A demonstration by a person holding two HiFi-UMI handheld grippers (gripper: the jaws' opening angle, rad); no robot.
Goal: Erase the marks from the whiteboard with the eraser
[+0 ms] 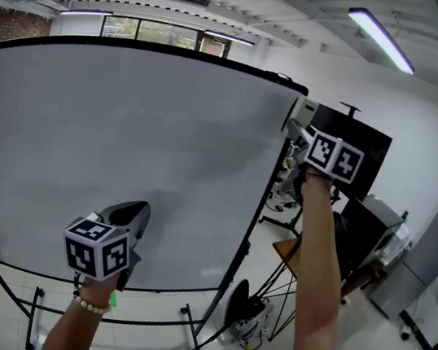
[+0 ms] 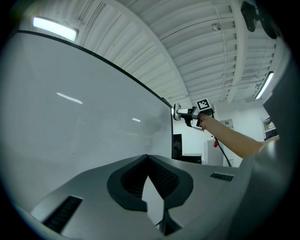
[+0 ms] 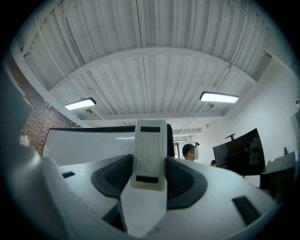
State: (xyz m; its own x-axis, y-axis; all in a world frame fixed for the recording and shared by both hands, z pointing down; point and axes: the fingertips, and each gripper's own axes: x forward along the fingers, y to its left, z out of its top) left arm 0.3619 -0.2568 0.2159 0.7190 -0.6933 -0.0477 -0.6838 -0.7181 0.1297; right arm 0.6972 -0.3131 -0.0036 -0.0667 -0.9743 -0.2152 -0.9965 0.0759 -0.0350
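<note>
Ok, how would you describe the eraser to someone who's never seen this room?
Find the big black-framed whiteboard and go to its upper right corner. There the right gripper, raised high, is clamped on the eraser. It is a pale, ribbed rectangular block with a dark bar at each end, and it is the only thing either gripper holds.

Whiteboard (image 1: 83,148) common to all three views

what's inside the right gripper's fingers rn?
White eraser, clamped upright between the fingers of the right gripper. Only its ribbed near face shows; the face turned away from the camera is covered.
</note>
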